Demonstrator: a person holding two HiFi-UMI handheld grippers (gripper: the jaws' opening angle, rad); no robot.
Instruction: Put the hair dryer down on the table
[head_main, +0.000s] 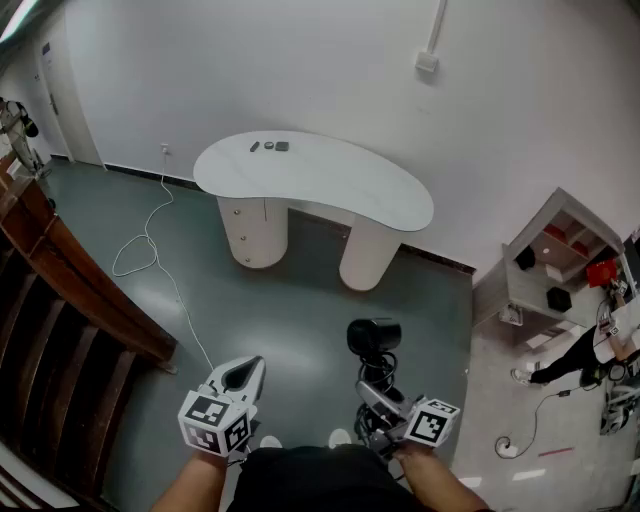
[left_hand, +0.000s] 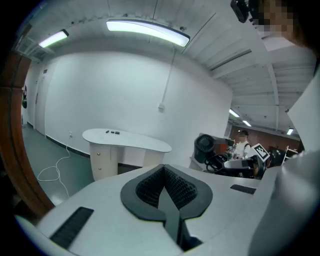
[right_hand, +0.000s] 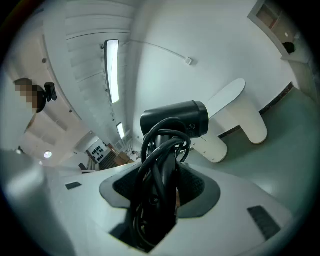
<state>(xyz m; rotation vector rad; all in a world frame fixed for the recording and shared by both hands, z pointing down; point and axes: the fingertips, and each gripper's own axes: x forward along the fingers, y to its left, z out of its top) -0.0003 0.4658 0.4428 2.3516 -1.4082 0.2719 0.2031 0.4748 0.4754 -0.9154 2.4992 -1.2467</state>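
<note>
A black hair dryer (head_main: 373, 337) with its cord wound round the handle stands upright in my right gripper (head_main: 378, 398), low in the head view. In the right gripper view its barrel (right_hand: 175, 120) rises above the jaws, and the coiled cord (right_hand: 160, 165) and handle fill the gap between the pads; the right gripper (right_hand: 160, 190) is shut on them. My left gripper (head_main: 240, 378) hangs beside it, shut and empty; its pads (left_hand: 177, 187) meet. The white kidney-shaped table (head_main: 340, 185) stands across the floor ahead, also visible from the left gripper (left_hand: 145, 142) and from the right gripper (right_hand: 227, 100).
Small dark items (head_main: 270, 146) lie at the table's far left end. A white cable (head_main: 150, 250) trails over the grey floor from the wall. A wooden stair rail (head_main: 70, 290) runs along the left. At the right stand a white shelf unit (head_main: 555, 260) and a person (head_main: 585, 355).
</note>
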